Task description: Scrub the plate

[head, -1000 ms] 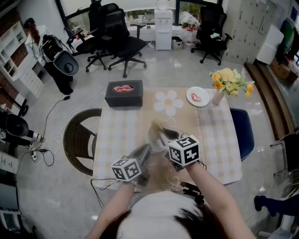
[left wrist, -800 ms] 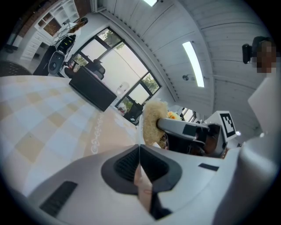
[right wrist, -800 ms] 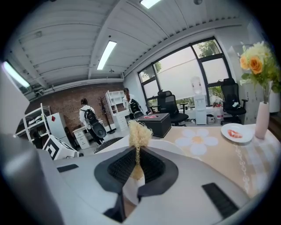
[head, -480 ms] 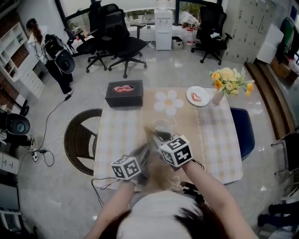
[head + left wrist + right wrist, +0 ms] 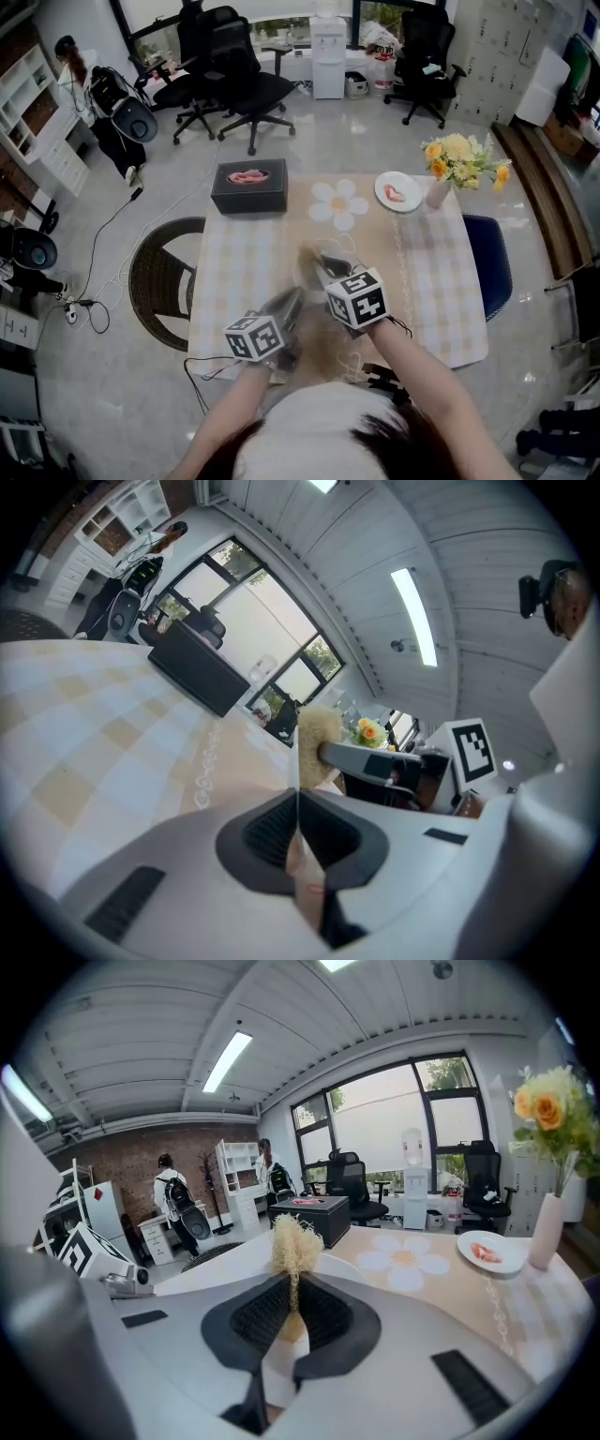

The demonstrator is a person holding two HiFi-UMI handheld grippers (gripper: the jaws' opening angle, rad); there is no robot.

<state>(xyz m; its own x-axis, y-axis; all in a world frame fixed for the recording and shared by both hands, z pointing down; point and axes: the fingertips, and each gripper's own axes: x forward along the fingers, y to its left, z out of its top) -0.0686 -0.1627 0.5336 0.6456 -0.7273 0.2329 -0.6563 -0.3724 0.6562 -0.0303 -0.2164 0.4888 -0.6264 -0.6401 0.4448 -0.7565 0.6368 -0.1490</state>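
Straw-yellow scrubber (image 5: 296, 1241) gripped in right tool (image 5: 292, 1288): press flat, circle across plate (image 5: 302, 869), keeping left tool (image 5: 298, 832) clamped on its rim.

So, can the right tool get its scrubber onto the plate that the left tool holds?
Probably yes. The left tool is shut on the plate, and the scrubber in the right tool sits right beside it, with nothing between.

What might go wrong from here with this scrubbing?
1. The left claw pinches the thin plate edge-on; sideways pressure from scrubbing may lever it loose onto the table.
2. The right claw holds the fibrous scrubber by a narrow part, so it may slip out.
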